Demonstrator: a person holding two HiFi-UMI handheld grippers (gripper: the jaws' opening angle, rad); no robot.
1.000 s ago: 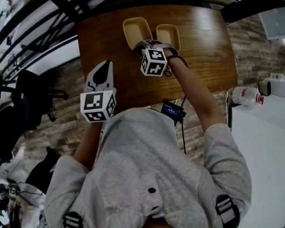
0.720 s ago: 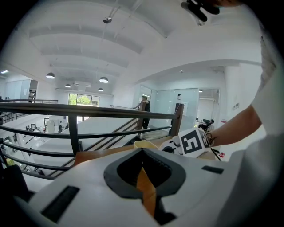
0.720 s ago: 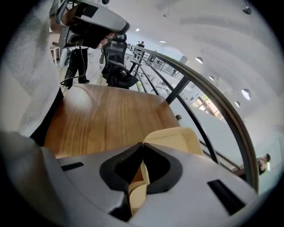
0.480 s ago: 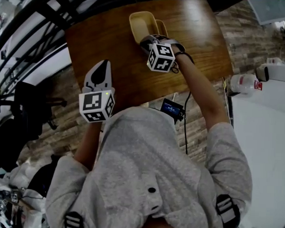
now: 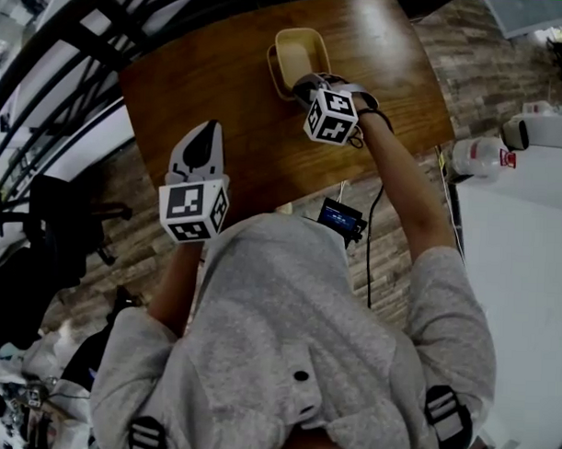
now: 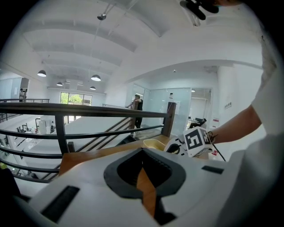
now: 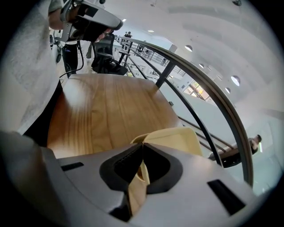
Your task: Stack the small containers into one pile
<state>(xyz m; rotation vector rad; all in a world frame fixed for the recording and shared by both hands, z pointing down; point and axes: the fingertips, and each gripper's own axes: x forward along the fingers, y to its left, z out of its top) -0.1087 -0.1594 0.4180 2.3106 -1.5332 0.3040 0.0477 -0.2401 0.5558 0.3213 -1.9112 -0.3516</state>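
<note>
Two cream plastic containers sit at the far middle of the wooden table [image 5: 203, 74]. My right gripper [image 5: 306, 85] is shut on the near wall of one container [image 5: 298, 52], holding it over the other container [image 5: 272, 69], of which only the left rim shows. In the right gripper view the held container's wall [image 7: 141, 170] runs between the shut jaws of the right gripper [image 7: 143, 147], with the lower rim [image 7: 136, 140] just to its left. My left gripper [image 5: 202, 126] hovers over the table's near left edge, shut and empty. It [image 6: 143, 151] looks across at the containers [image 6: 155, 142].
A small device with a lit screen [image 5: 341, 218] and a cable hangs at the table's near edge. A black railing [image 5: 56, 64] runs along the left. A white bottle [image 5: 481, 157] lies on a white surface at the right.
The right gripper carried its container leftward, from beside the other container to over it. The left gripper barely shifted.
</note>
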